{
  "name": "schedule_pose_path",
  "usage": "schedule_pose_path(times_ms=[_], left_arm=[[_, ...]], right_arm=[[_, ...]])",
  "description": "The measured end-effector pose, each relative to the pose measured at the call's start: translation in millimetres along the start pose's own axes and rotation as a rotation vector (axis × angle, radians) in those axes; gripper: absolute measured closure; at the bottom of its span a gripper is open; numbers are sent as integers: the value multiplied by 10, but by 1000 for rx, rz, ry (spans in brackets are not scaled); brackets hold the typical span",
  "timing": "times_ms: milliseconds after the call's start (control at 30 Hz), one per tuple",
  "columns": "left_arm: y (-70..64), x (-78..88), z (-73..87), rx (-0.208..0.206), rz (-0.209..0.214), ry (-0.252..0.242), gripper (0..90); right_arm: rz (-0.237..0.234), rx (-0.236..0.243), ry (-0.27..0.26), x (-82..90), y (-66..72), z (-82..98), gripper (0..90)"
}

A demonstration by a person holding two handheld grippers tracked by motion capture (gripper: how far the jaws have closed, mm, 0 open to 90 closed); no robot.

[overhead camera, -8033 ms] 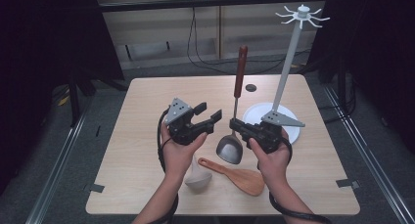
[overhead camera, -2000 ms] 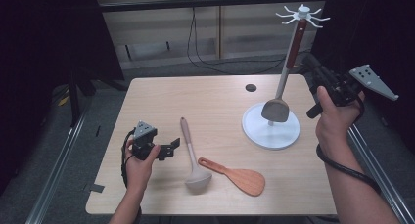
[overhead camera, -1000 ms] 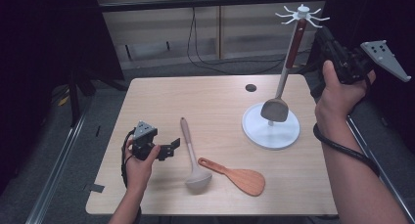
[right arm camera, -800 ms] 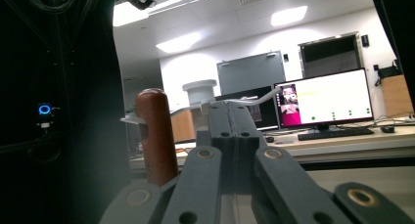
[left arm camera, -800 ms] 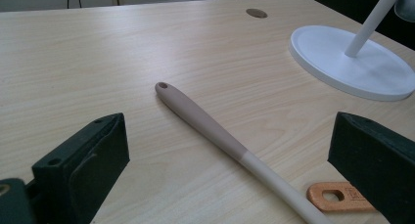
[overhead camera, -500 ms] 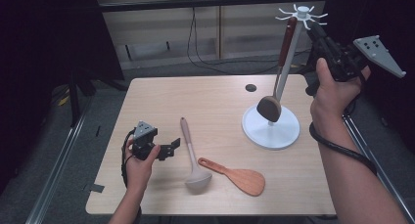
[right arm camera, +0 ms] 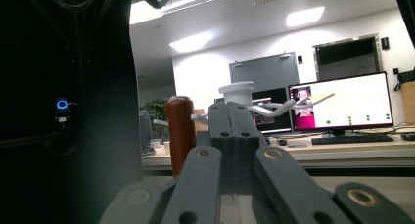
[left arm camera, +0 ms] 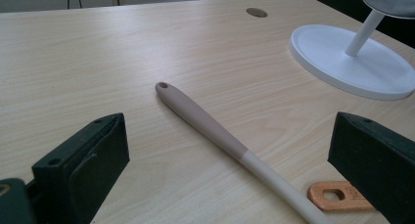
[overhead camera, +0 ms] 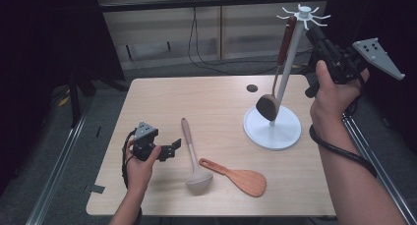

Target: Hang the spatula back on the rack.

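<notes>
At the worktop's (overhead camera: pixel 162 102) left edge, the left hand-held gripper (overhead camera: pixel 169 149) rests low in a person's hand, its jaws spread wide and holding nothing. The left gripper view shows the two black jaws standing well apart over bare wood, with the beige ladle's handle (left arm camera: pixel 205 119) lying on the boards between them, touched by neither. That beige ladle (overhead camera: pixel 193 156) lies just to the gripper's 3 o'clock, handle towards 12, bowl towards 6. Close beside the bowl, at its 3 o'clock, lies an orange rice paddle (overhead camera: pixel 238 176), its blade pointing towards 4 o'clock; its handle end (left arm camera: pixel 337 197) with the hanging hole shows near the left gripper's far jaw.

Farther right stands a white utensil rack (overhead camera: pixel 273 129): a round base, a slim pole and a ring of hooks at the top. A dark ladle with a reddish-brown handle (overhead camera: pixel 284 48) hangs from a hook at the pole's 9 o'clock side, its bowl (overhead camera: pixel 267 107) dangling just above the base. A small dark round spot (overhead camera: pixel 252 88) marks the worktop at the base's 11 o'clock.

At the far right, the right hand-held gripper (overhead camera: pixel 314 33) is raised level with the hooks, its jaws pressed tightly together with nothing between them. In the right gripper view the closed jaws (right arm camera: pixel 234 131) point at the rack's white cap (right arm camera: pixel 236 93), the reddish handle top (right arm camera: pixel 180 131) just beside them at 9 o'clock.
</notes>
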State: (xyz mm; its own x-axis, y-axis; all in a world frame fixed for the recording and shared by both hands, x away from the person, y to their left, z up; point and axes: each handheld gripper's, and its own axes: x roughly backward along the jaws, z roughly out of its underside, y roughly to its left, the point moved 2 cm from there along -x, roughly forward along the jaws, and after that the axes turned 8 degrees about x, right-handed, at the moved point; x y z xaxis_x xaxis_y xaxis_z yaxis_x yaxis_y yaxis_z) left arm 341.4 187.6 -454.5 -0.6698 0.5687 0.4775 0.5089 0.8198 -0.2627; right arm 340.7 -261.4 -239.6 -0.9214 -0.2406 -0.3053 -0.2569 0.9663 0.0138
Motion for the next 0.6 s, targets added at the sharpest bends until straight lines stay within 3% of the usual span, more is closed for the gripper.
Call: schedule_pose_path(times_ms=[167,333,600], left_arm=[[2,-3,2,1,0,-1,13],[5,6,-8,0,-3,-3,13],[10,9,-8,2,1,-2,13]], right_arm=[[-32,-25,5,76,3,58,840],[-66,-38,22,183,29,174,708],[-99,-75,40,351,66,373,612]])
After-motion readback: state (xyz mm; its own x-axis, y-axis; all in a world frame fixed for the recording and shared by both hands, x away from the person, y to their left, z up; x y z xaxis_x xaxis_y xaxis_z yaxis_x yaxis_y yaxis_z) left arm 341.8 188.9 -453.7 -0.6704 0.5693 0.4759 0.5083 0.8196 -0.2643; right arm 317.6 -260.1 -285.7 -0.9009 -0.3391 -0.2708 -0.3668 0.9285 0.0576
